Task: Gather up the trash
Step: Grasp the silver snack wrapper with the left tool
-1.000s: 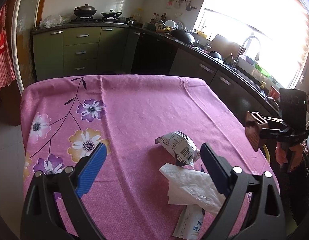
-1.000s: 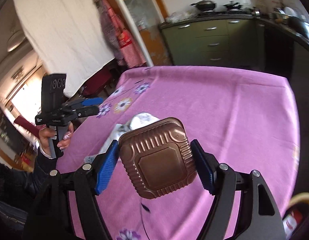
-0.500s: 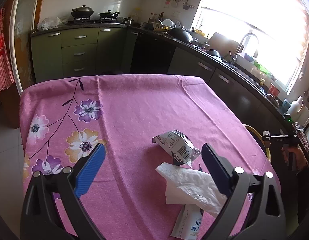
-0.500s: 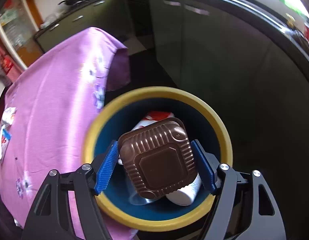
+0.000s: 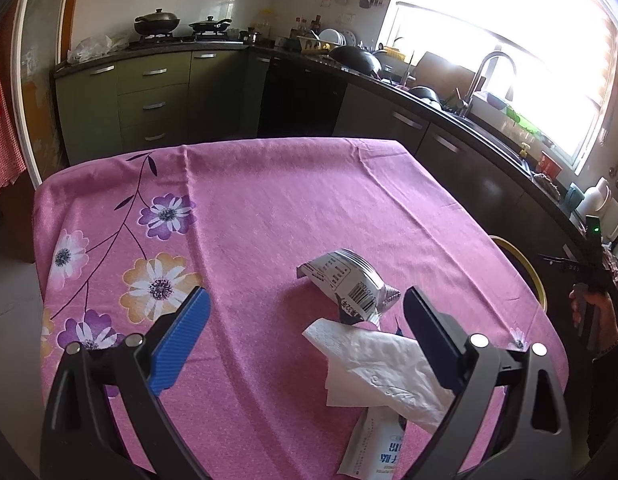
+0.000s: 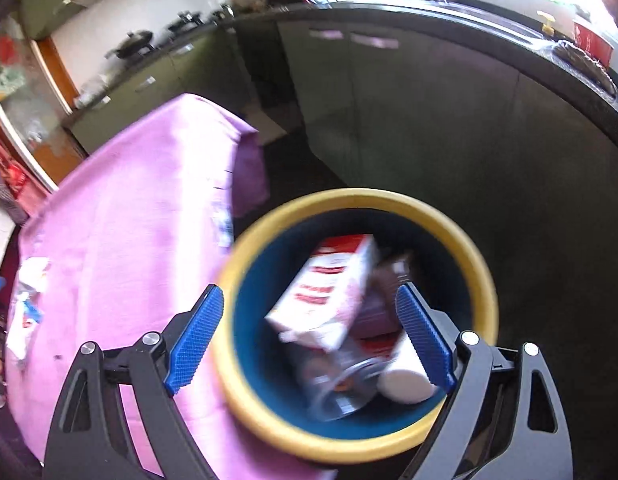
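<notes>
My left gripper [image 5: 305, 334] is open and empty above the pink flowered tablecloth [image 5: 269, 208]. Between and just beyond its fingers lie a crumpled silver wrapper with a barcode [image 5: 349, 284], a white paper napkin [image 5: 385, 368] and a white packet with blue print [image 5: 379, 446]. My right gripper [image 6: 309, 340] is open and empty over the yellow-rimmed blue trash bin [image 6: 461, 248]. In the bin lie a red and white carton [image 6: 329, 292], a white cup [image 6: 405, 384] and other blurred trash. The bin's rim also shows in the left wrist view [image 5: 525, 268].
The bin stands on the dark floor off the table's right side, next to dark lower cabinets [image 6: 429, 100]. Green kitchen cabinets [image 5: 149, 100] and a counter with pots and a sink run along the far and right walls. The right hand and its gripper handle [image 5: 593, 300] show at the right edge.
My right gripper has opened and the brown plastic tray it held is gone from between its fingers, out over the bin. My left gripper has stayed nearly still.
</notes>
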### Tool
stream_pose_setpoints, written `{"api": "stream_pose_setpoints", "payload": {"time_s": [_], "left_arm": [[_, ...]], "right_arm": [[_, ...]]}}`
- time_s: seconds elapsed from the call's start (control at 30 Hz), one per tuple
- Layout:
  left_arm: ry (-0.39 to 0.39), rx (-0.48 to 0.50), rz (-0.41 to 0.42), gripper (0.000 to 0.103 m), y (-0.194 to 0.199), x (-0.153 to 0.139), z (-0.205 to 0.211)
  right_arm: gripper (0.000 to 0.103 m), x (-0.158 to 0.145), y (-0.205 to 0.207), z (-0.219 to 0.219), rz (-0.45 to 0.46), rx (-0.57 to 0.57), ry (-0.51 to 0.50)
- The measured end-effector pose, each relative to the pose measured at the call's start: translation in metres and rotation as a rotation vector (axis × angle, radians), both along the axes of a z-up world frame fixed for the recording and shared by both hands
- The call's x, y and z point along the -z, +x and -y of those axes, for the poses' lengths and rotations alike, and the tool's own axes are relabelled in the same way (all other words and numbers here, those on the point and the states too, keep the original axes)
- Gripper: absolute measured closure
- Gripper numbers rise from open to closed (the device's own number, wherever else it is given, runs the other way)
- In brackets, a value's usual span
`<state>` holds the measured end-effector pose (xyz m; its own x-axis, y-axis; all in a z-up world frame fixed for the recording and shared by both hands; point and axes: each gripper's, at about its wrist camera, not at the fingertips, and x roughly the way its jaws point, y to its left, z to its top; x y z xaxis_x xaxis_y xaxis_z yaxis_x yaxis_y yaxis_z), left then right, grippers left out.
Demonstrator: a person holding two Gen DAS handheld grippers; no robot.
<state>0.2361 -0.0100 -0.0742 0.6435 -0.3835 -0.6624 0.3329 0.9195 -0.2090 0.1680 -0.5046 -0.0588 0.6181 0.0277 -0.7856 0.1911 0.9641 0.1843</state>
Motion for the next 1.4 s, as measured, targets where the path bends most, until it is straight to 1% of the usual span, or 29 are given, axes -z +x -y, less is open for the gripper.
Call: {"api": "stream_pose_setpoints", "payload": {"time_s": [0.1,0.2,0.27,0.37,0.5,0.53,0.57,0.63,0.7,0.8,0.9,0.97,1.1,1.13,1.27,1.4], "left_arm": [[0.009,0.012,-0.004,0.011,0.001,0.001,0.009],[0.01,0.033,-0.042,0.01,0.007,0.003,0.022],[0.023,0.028,-0.074,0.01,0.014,0.003,0.031],[0.049,-0.004,-0.127,0.011,0.028,0.001,0.047],[0.076,-0.038,-0.21,0.011,0.049,0.004,0.064],[0.076,-0.041,-0.234,0.014,0.055,0.007,0.068],[0.076,-0.043,-0.253,0.019,0.057,0.011,0.071],[0.08,-0.053,-0.299,0.027,0.065,0.019,0.075],[0.075,-0.062,-0.33,0.029,0.07,0.025,0.076],[0.071,-0.071,-0.342,0.031,0.074,0.028,0.076],[0.073,-0.073,-0.35,0.039,0.076,0.031,0.076],[0.077,-0.071,-0.354,0.046,0.077,0.033,0.077],[0.098,-0.061,-0.353,0.056,0.077,0.037,0.08],[0.099,-0.055,-0.354,0.061,0.078,0.037,0.081],[0.103,-0.032,-0.34,0.066,0.078,0.035,0.084],[0.102,-0.019,-0.317,0.067,0.077,0.029,0.084]], "right_arm": [[0.015,-0.005,-0.005,-0.024,0.037,-0.042,0.041],[0.015,-0.005,-0.005,-0.051,0.028,-0.095,0.057],[0.015,-0.003,0.0,-0.067,0.015,-0.118,0.062],[0.015,-0.002,-0.002,-0.077,0.009,-0.139,0.054],[0.014,0.006,-0.002,-0.081,0.007,-0.153,0.077],[0.014,0.007,-0.002,-0.082,0.005,-0.153,0.082],[0.014,0.009,-0.002,-0.082,0.006,-0.155,0.091],[0.014,0.014,-0.002,-0.08,0.005,-0.157,0.099],[0.014,0.014,-0.003,-0.08,0.001,-0.159,0.103],[0.013,0.013,-0.003,-0.079,-0.002,-0.161,0.104],[0.013,0.012,-0.001,-0.078,-0.003,-0.158,0.106],[0.013,0.012,0.0,-0.078,-0.002,-0.159,0.109],[0.013,0.01,0.002,-0.084,-0.005,-0.172,0.103],[0.013,0.01,0.002,-0.085,-0.006,-0.175,0.102],[0.013,0.008,0.003,-0.088,-0.006,-0.185,0.099],[0.013,0.007,0.002,-0.088,-0.002,-0.188,0.1]]}}
